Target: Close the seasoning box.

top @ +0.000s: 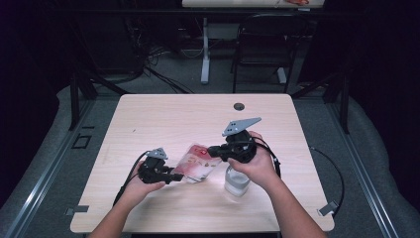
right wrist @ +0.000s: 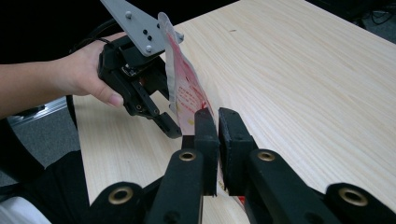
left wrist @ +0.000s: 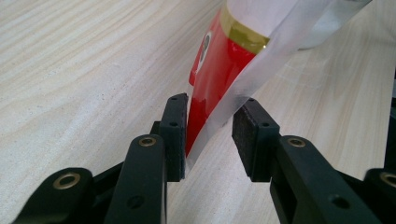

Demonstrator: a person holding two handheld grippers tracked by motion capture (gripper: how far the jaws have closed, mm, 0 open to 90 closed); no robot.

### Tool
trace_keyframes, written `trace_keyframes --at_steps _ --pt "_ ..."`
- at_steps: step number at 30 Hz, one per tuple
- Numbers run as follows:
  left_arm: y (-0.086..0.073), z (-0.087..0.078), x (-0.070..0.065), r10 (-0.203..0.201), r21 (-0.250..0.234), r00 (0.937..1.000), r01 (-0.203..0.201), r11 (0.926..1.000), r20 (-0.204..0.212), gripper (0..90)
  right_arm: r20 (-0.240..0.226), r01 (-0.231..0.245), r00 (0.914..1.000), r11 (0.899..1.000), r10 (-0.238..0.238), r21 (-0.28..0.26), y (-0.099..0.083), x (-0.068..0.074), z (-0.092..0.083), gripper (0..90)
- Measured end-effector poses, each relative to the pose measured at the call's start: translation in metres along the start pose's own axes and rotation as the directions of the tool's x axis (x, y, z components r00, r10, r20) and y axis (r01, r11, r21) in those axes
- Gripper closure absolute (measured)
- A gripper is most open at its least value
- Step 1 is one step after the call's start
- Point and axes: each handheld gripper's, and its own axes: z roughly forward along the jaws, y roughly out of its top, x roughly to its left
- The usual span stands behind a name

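**Pouch held between two grippers**

Right gripper (right wrist: 218, 122) nearly closed, pinching pouch (top: 198, 163) edge. Left gripper (left wrist: 210, 135) part open, one pad touching, film loose between. Pouch hangs above table (top: 148, 119), by bottle (top: 236, 181). Light, limp, slick; grip the sealed edge.

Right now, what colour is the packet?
The packet is red with a gold band and clear edges, seen best in left gripper view.

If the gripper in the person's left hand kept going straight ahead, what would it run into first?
Likely the red and white plastic pouch: its edge already sits between the left gripper's parted jaws, touching one pad. Beyond it lies the pale wooden table.
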Motion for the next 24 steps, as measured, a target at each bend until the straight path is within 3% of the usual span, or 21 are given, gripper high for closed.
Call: trace_keyframes --at_steps 13,24 --pt "-0.001 -0.004 0.001 -0.004 0.007 0.9999 0.004 1.0 -0.015 62.7 -0.008 0.014 0.9999 1.0 -0.014 0.005 0.003 0.002 0.003 84.9" --pt "0.0 -0.014 0.003 -0.01 -0.034 0.9998 0.01 0.9994 -0.015 56.8 -0.02 0.023 0.9995 1.0 -0.023 0.005 0.005 0.005 0.007 84.4"
